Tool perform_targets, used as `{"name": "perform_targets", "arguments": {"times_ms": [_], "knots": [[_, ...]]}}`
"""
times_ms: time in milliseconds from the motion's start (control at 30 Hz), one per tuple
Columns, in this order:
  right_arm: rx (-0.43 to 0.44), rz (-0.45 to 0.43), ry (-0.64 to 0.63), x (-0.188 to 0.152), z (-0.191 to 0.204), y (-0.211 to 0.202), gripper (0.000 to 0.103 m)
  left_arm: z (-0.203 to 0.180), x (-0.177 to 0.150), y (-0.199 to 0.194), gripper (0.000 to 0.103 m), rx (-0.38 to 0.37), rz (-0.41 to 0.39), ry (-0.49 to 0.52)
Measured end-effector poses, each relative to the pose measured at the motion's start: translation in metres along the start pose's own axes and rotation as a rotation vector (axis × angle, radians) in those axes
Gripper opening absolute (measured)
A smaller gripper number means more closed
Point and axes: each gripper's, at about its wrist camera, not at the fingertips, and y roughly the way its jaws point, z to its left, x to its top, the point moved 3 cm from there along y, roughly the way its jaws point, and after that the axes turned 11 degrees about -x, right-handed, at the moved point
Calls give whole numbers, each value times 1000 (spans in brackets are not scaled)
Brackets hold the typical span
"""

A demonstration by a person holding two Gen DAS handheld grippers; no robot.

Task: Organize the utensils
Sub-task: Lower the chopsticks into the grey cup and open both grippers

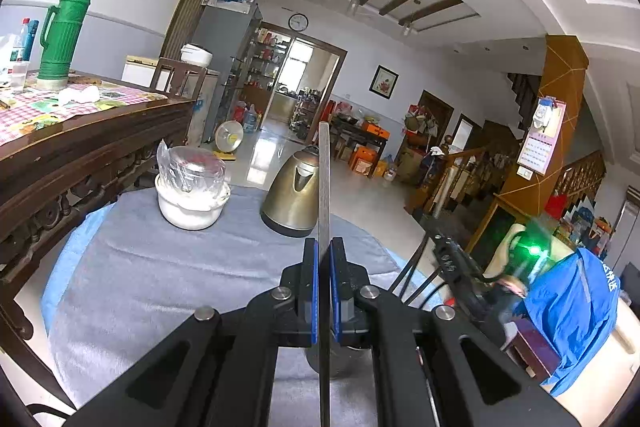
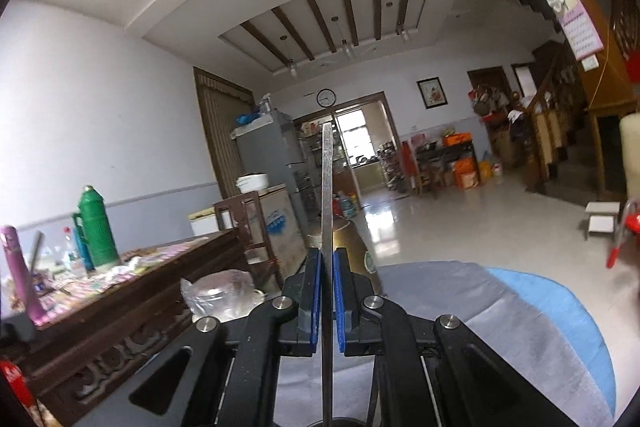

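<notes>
My left gripper (image 1: 324,281) and right gripper (image 2: 327,291) each clamp a thin, stiff metal utensil handle (image 1: 324,183) edge-on above the desk (image 1: 168,279); probably slippery steel, so I grip mid-handle, flat faces against pads.

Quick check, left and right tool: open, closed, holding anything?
Left tool: closed on a flat metal utensil handle that sticks out forward.
Right tool: closed on a similar flat metal handle.
</notes>
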Motion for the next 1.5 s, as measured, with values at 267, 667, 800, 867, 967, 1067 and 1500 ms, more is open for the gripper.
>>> {"name": "perform_targets", "arguments": {"times_ms": [267,667,800,867,967,1067,1500], "knots": [[-7,31,-89,-28,12,10,6,4,-3,-6,6,24,-1,-1],[48,79,4,-21,-23,-34,8,-10,5,2,6,12,-13,46],[31,73,55,-18,-49,-58,8,-24,14,14,6,-11,-35,76],[24,79,72,-19,-61,-67,8,-33,20,21,6,-27,-63,90],[14,99,93,-23,-78,-77,8,-42,26,38,6,-32,-105,93],[0,112,103,-29,-94,-84,8,-48,26,64,6,-14,-143,100],[-41,210,136,-56,-143,-98,8,-56,-13,161,6,138,-191,198]]}}
